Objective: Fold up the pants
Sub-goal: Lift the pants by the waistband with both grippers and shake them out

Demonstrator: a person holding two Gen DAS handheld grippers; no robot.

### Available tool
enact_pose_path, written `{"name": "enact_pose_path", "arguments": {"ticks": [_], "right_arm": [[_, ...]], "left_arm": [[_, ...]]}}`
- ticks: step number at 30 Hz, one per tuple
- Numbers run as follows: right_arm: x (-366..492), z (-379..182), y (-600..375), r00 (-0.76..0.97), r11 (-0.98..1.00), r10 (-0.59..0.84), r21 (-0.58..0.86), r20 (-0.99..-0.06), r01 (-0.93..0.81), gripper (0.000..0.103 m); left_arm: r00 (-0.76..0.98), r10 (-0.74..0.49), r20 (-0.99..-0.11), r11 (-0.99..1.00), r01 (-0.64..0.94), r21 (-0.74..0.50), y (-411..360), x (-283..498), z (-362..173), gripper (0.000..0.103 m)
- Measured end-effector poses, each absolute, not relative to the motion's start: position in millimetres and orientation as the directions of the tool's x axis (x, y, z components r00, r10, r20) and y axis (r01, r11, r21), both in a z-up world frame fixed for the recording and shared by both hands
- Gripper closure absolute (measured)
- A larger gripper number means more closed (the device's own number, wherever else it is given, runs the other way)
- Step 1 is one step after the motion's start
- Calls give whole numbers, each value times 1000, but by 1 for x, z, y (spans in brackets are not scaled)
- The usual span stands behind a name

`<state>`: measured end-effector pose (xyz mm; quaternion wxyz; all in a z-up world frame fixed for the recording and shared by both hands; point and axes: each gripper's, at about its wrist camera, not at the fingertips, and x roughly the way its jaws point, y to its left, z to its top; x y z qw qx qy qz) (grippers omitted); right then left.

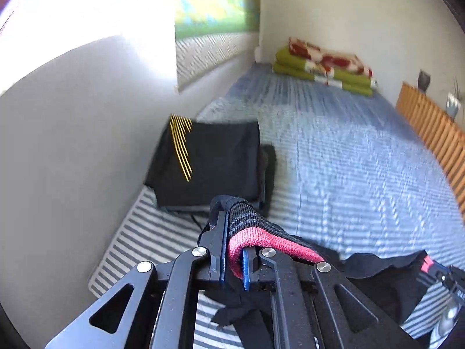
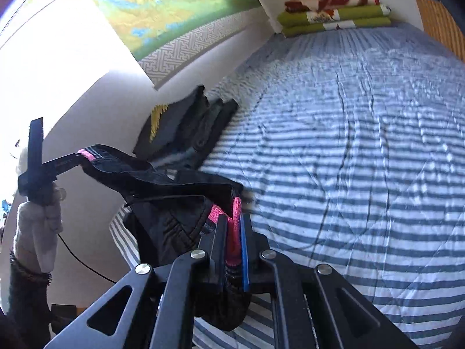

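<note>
Left wrist: pants waistband pinched in left gripper.

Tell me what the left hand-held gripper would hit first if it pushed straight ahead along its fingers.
Probably the folded black garment with yellow stripes lying on the striped bedspread, just beyond the left hand-held gripper; depth is uncertain.

Bed covered by a blue-and-white striped quilt, creased. At its far end, against the wall, a folded stack of green blankets with a red-and-cream patterned one on top. Folded black garment with yellow stripes lies at the quilt's left edge, by the wall. Wooden slatted panel along the right edge. Green-yellow wall hanging above the left side.
</note>
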<state>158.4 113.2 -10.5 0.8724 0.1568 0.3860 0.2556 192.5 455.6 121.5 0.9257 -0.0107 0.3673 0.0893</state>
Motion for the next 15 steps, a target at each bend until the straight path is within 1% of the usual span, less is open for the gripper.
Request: {"name": "enact_pose_path", "arguments": {"ticks": [4,8,11,15], "right_arm": [[135,72,131,629,800,597,427,-498,-422,96],[110,136,150,645,768,640,378,-418,-517,96],[100,175,162,644,750,661,348,-384,-562,96],[94,224,168,670,753,659,298,-343,-587,96]], "left_arm": [[794,174,-582,976,-218,-7,474,167,200,96],[851,242,-467,963,-269,9,478,139,284,96],[875,270,-402,956,-294,2,480,130,343,96],[887,309,-343,946,-322,19,471,128,406,96]]}}
